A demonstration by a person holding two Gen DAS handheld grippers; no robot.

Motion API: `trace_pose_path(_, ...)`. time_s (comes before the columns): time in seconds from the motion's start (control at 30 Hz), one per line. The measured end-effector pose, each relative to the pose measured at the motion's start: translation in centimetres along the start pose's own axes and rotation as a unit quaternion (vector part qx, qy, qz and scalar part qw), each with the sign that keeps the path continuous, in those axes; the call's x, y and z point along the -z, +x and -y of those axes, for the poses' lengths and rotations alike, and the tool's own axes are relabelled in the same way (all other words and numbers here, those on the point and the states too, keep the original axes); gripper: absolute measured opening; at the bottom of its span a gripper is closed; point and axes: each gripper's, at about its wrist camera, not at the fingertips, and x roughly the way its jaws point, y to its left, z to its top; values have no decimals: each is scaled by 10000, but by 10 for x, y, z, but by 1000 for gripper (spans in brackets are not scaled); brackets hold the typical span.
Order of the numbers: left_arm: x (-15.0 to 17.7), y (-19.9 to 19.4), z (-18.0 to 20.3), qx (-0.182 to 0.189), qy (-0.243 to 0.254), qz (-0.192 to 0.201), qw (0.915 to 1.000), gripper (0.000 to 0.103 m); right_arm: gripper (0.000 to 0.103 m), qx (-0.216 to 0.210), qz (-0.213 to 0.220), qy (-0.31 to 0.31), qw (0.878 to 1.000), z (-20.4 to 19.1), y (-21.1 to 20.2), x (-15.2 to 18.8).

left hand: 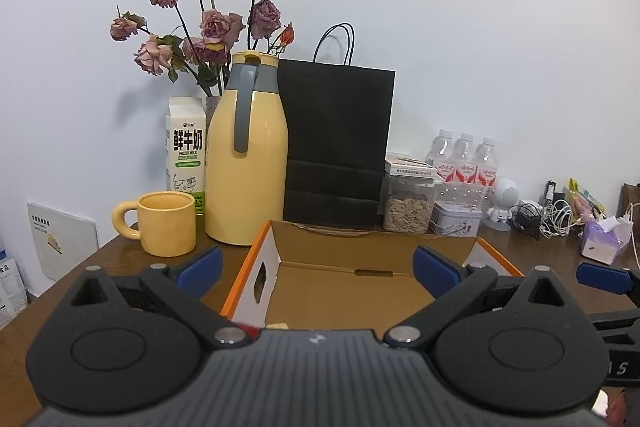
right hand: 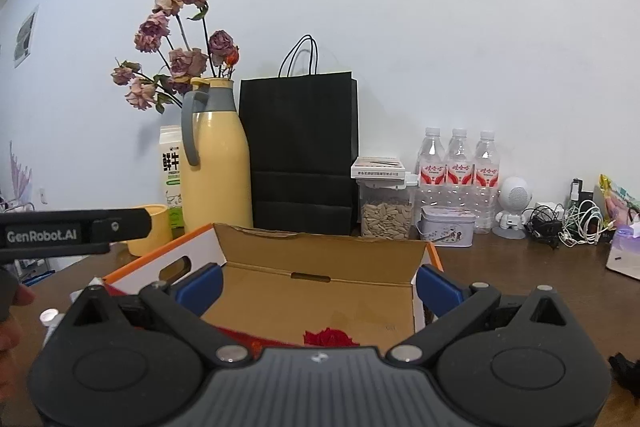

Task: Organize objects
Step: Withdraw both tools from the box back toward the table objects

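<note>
Looking forward, low and close, over the open box (left hand: 340, 267) toward the wall. Left view further left. Sharing flask (right hand: 218, 155), bag (right hand: 300, 147), bottles (left hand: 464, 163).

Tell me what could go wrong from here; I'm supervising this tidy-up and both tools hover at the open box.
The cardboard box looks light with raised flaps; either open tool, left or right, could catch one and drag it. The yellow mug and yellow thermos stand close beside the box, so a shove might knock them. A loose red item inside could be crushed.
</note>
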Motion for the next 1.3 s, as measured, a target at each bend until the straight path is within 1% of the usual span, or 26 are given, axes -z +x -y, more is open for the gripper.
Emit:
trace_pose_path(0.37, 12, -44, -12, -71, 84, -162, 9998, 103, 103, -42, -132, -63, 9999, 1, -50, 17)
trace_pose_path(0.57, 24, -58, -24, -164, 113, -387, 9991, 103, 103, -84, -298, -120, 9995, 5, -69, 32)
trace_pose_path(0.7, 35, -64, -34, -226, 117, -584, 9980, 103, 103, -143, -511, -101, 9985, 13, -77, 44)
trace_pose_path(0.8, 44, -67, -42, -292, 108, -757, 9966, 103, 103, -95, -660, -162, 9976, 20, -82, 54)
trace_pose_path(1.03, 56, -70, -61, -454, 34, -1033, 9936, 103, 103, 48, -1105, -295, 9934, 42, -77, 74)
trace_pose_path(1.17, 56, -76, -68, -519, 1, -1030, 9933, 103, 103, 128, -1301, -323, 9909, 58, -65, 78)
trace_pose_path(1.3, 54, -81, -72, -576, -36, -1011, 9932, 103, 103, 126, -1410, -101, 9899, 77, -49, 73)
